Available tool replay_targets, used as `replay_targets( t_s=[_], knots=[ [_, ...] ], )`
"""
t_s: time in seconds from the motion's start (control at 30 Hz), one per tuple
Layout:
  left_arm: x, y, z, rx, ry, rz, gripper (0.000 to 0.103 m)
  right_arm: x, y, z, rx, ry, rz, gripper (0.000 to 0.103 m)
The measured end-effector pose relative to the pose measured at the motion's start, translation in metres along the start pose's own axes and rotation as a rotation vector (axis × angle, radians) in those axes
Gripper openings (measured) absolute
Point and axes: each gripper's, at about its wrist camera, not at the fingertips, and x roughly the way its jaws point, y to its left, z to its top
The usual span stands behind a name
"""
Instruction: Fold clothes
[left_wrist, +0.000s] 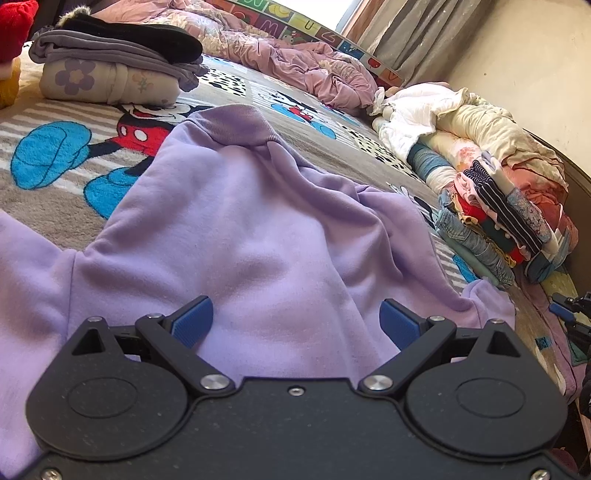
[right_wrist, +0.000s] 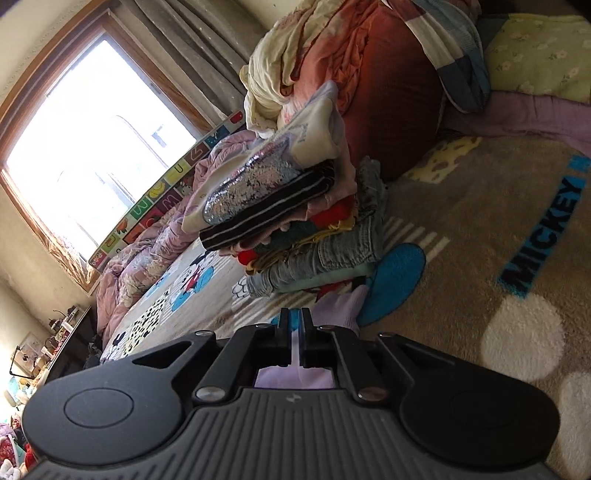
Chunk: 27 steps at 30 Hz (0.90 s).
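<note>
Lilac fleece, a sweatshirt (left_wrist: 240, 236), lies spread on the cartoon-print blanket (left_wrist: 55, 162), collar toward twelve o'clock. The left gripper (left_wrist: 295, 321) hovers over its lower body with blue fingers (left_wrist: 192, 321) spread wide, cloth showing between them. At three o'clock stands a stack of folded clothes (left_wrist: 491, 225). The right gripper (right_wrist: 295, 332) has its fingers pinched tight on a lilac edge of the sweatshirt, the stack at twelve o'clock beyond.
</note>
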Motion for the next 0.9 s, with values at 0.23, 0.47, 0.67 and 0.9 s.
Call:
replay_targets(
  t_s=[0.23,0.47,0.67,0.9],
  knots=[
    [0.001,0.0,0.0,0.006,0.002,0.003,0.097,0.031,-0.008,-0.022,0.045,0.08,-0.031,0.064],
    [0.001,-0.001,0.001,0.012,0.01,-0.001,0.099,0.057,-0.018,-0.034,0.083,0.117,-0.053,0.064],
    [0.002,-0.002,0.001,0.018,0.015,-0.004,0.1,0.072,-0.029,-0.036,0.124,0.099,-0.052,0.062],
    [0.005,-0.004,0.001,0.036,0.019,-0.002,0.102,0.091,-0.029,-0.03,0.113,0.097,-0.038,0.038]
  ],
)
